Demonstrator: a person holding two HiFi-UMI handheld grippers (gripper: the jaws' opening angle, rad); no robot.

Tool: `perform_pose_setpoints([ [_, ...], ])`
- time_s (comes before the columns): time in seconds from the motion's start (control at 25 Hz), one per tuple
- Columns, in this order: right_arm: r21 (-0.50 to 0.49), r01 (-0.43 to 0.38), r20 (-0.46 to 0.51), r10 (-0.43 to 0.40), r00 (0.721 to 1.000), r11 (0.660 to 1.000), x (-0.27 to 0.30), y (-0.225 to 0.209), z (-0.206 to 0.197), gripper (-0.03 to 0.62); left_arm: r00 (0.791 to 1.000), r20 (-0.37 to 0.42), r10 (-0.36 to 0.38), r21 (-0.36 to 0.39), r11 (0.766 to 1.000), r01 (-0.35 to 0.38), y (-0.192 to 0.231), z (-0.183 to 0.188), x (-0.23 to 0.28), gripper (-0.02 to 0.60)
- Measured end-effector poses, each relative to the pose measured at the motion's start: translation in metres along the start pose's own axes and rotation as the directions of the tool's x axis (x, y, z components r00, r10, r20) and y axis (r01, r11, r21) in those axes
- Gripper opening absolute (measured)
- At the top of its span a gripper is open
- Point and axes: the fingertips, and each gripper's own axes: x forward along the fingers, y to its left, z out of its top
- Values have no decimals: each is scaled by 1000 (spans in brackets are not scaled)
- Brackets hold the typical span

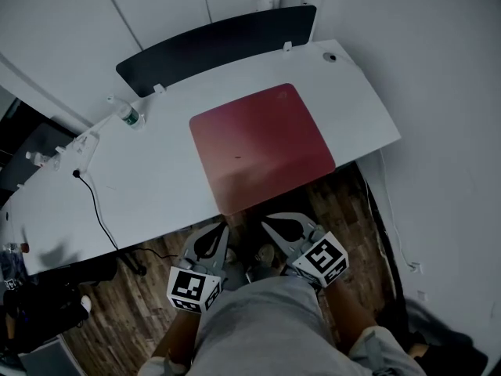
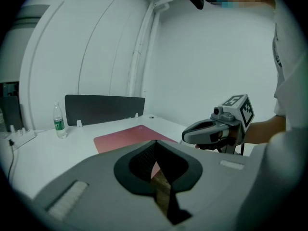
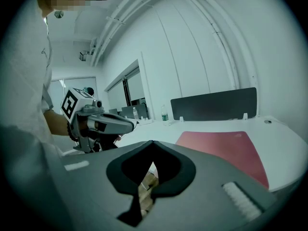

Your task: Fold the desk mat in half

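Desk mat point(image 1: 262, 143): one, red, thin and matte, rectangular with rounded corners; lies flat and unfolded on the right half of the counter, its near edge running along the counter's front edge. Counter point(image 1: 156, 171): white, smooth top, long, with a rounded right end and a small round port near its far right corner. Privacy panel point(image 1: 211, 45): dark grey, matte, a long low strip with rounded ends, standing upright along the counter's far edge on small white clips. Water bottle point(image 1: 130, 117): clear plastic, green label, upright at the far edge left of the mat, well apart from it. Cable point(image 1: 95, 204): black, thin, curving across the counter's left part and over the front edge. Floor point(image 1: 141, 304): dark wood-grain planks. Left gripper point(image 1: 223, 224): grey moulded plastic, carrying a cube point(image 1: 193, 288) with black-and-white square markers; claw pressed together at the tips, nothing between. Right gripper point(image 1: 266, 219): same build, its cube point(image 1: 325, 258) likewise marked; claw pressed together, nothing between. Both grippers are held side by side over the person's lap, tips pointing toward the counter's front edge, near the mat's near left corner; neither claw grips the mat. Person: grey garment across the lap, bare forearms behind the grippers.
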Motion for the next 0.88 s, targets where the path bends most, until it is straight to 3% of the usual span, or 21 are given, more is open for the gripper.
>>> perform_pose_setpoints([
  [0.64, 11, 68, -54, -67, 996, 998, 38, -2, -23, 7, 998, -58, -39, -37, 999, 37, 48, -37, -4, 18],
  [0.88, -16, 69, -89, -70, 994, 998, 58, -5, -34, 7, 996, -75, -53, -20, 998, 51, 59, -46, 5, 18],
])
